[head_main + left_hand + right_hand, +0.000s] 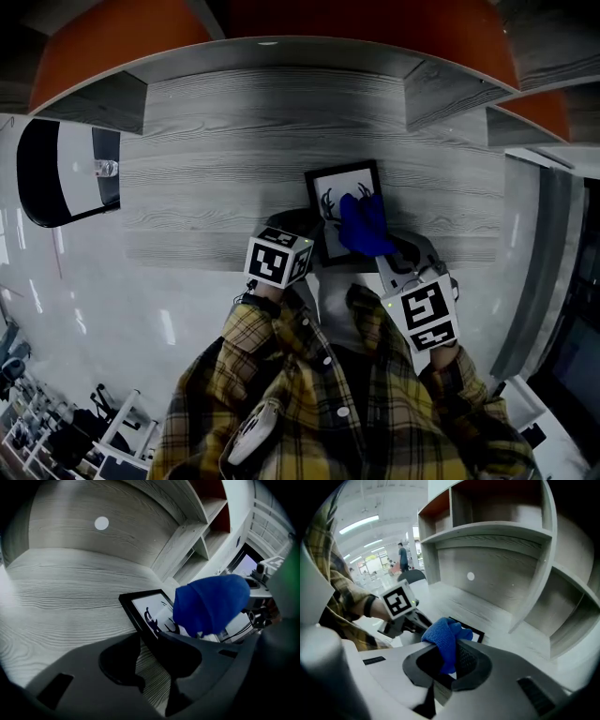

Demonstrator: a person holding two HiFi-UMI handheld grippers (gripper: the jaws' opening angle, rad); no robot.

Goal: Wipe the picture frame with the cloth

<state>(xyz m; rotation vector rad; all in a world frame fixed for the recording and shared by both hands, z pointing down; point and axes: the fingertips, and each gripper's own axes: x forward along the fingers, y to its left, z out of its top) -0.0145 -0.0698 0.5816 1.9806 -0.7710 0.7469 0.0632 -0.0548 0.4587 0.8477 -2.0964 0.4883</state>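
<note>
The black picture frame (328, 192) lies flat on the grey wood worktop (206, 187), with the blue cloth (364, 225) on its glass. The right gripper (452, 656), at the frame's 5 o'clock, has its 2 jaws pinching the cloth. The left gripper (152, 663), at 7 o'clock, has its jaws apart at the frame's near corner.

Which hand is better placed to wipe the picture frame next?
Right. The right gripper is shut on the blue cloth, which hangs over the picture frame. The left gripper has no cloth; its jaws stand apart at the frame's near corner.
</note>
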